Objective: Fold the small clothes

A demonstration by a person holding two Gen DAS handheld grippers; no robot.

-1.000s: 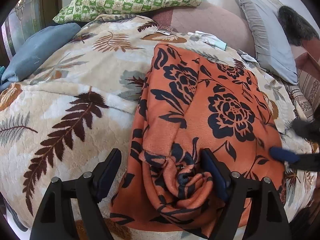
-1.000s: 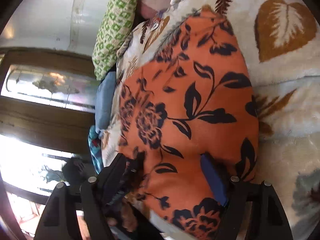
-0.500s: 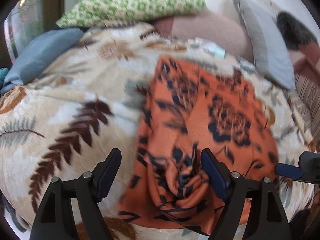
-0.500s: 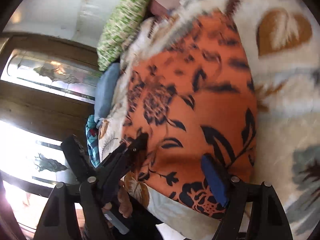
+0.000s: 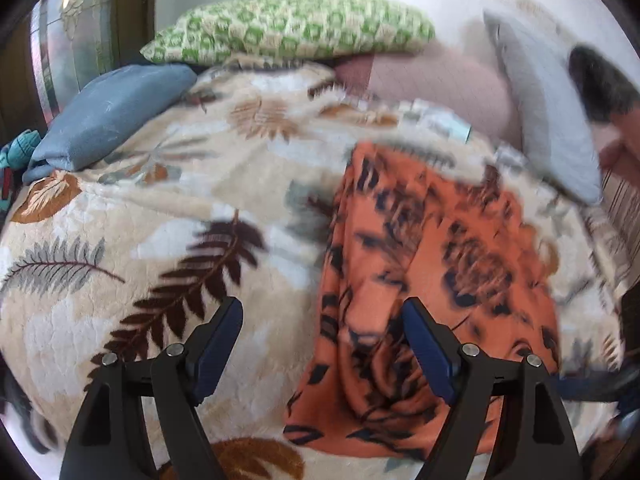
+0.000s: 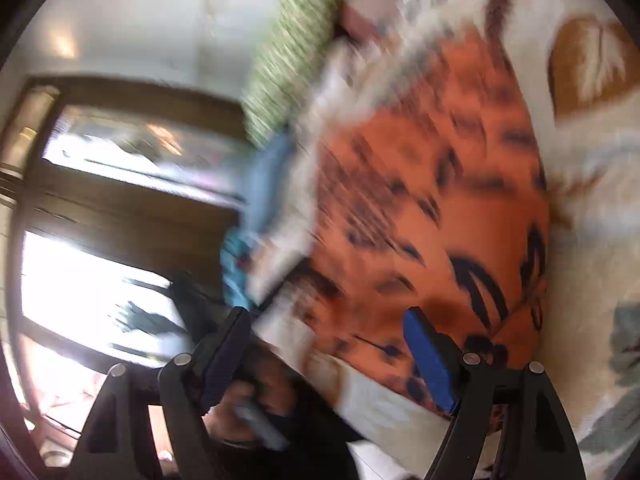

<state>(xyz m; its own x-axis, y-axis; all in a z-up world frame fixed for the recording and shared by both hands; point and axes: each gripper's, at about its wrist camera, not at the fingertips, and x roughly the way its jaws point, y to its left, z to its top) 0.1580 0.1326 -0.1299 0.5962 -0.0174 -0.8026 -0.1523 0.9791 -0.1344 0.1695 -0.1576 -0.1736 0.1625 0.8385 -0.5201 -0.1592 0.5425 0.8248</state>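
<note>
On the bed, over the leaf-patterned blanket (image 5: 168,216), lies the orange garment (image 5: 432,280) with its black flower print, spread long from the near edge up toward the pillows, and bunched into soft rolls at the near end. The left gripper (image 5: 322,344) hovers above that near end, jaws standing wide with nothing between the pads; its right finger sits over the rumpled cloth, its left finger over bare blanket. That looks like a stance for picking a fresh hold on the crumpled hem. The right gripper (image 6: 328,352) comes in from the other side, viewing the garment lengthwise, jaws also wide and empty, one blue pad (image 6: 428,360) over the orange edge nearest it. Both views are smeared by motion, so fine folds are hard to read. A green patterned pillow (image 5: 292,28) and a blue cushion (image 5: 116,112) sit well back, clear of the work. My read: the fold is unfinished, with the bunched end needing smoothing first
</note>
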